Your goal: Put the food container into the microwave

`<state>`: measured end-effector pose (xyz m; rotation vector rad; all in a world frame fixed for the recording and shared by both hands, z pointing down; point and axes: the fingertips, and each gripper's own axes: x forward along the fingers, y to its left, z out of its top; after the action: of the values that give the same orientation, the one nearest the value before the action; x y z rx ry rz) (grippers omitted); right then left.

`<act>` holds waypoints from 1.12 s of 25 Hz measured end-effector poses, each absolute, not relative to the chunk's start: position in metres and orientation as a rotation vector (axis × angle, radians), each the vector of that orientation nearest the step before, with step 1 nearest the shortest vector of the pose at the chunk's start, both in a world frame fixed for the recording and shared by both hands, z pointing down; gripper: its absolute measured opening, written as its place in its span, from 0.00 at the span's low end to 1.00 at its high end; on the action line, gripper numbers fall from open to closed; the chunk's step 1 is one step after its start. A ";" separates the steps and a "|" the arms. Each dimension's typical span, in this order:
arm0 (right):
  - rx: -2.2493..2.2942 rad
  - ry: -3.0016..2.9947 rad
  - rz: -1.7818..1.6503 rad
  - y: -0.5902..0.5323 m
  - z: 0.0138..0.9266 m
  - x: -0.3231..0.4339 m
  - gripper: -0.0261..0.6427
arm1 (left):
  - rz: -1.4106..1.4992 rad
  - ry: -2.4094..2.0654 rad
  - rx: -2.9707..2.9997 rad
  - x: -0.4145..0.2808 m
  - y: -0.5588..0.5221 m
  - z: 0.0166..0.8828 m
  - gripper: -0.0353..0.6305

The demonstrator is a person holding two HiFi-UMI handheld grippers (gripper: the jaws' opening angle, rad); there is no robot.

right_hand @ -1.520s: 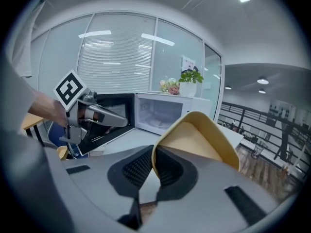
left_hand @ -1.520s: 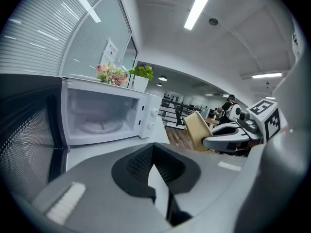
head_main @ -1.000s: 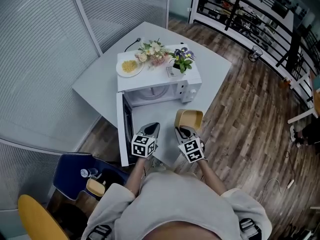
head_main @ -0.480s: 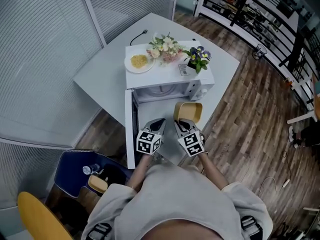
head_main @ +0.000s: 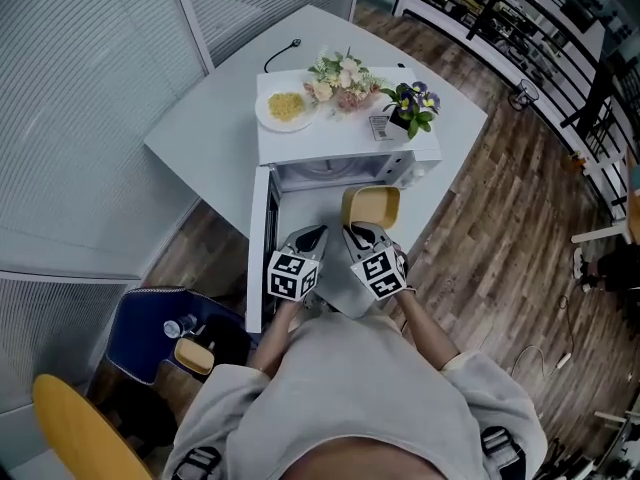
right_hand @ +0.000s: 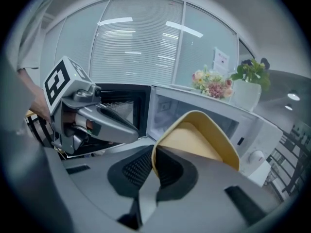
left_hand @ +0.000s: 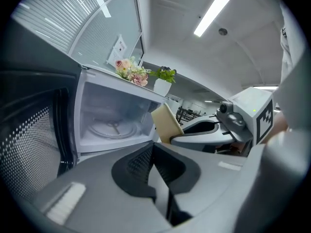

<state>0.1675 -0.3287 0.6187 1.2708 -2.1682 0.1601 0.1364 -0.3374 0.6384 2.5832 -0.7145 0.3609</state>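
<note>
The right gripper (right_hand: 152, 165) clamps the rim of the container (right_hand: 197, 139), holding it tilted before the open microwave (head_main: 322, 138), whose cavity the head view mostly hides. The left gripper (left_hand: 153, 166) is closed, empty.

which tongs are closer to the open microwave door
Left. The left tongs hang just beside the door; the right tongs, gripping the container, are beyond them, farther from it.

Head camera is looking steeply down from above the person at the microwave (head_main: 330, 133) by the table's (head_main: 200, 138) near edge. Gripper cameras are facing its open cavity close up, each catching the other: right gripper (left_hand: 182, 136), left gripper (right_hand: 133, 134).
</note>
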 end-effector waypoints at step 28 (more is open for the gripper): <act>0.789 -2.211 -0.070 -0.387 0.639 0.147 0.07 | 0.348 -0.985 2.445 0.107 -0.366 0.650 0.07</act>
<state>0.1475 -0.3869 0.6387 0.7890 -2.2108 -0.0700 0.1067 -0.3659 0.6503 2.4452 -0.9850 0.3483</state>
